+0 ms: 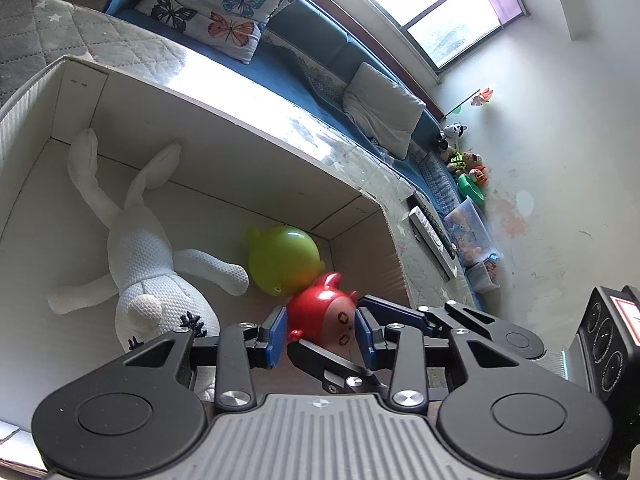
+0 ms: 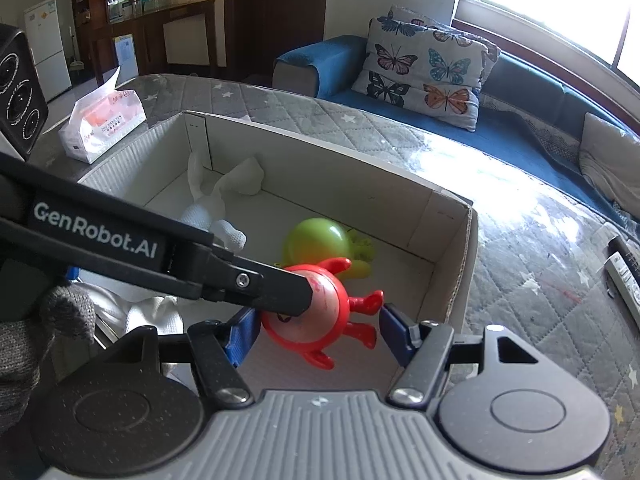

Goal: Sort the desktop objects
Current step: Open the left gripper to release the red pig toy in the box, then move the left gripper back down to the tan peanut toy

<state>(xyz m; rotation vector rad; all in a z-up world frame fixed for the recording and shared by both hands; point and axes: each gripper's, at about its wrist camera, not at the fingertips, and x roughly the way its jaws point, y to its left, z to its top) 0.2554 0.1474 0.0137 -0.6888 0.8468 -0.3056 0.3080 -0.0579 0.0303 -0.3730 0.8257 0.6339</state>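
Observation:
A red round toy figure [image 1: 320,318] sits between the blue pads of my left gripper [image 1: 322,334], which is shut on it just over the floor of a white cardboard box [image 1: 256,112]. In the right wrist view the same red toy [image 2: 324,312] shows with the left gripper's black finger across it. My right gripper [image 2: 316,334] is open, its blue pads either side of the toy with gaps. A green round toy [image 1: 282,260] and a white plush rabbit [image 1: 144,256] lie in the box.
The box stands on a grey quilted table [image 2: 532,264]. A tissue pack [image 2: 102,122] lies at its far left and a remote control [image 2: 624,276] at the right. A black speaker [image 2: 18,92] stands far left. A blue sofa with a butterfly cushion [image 2: 424,76] is behind.

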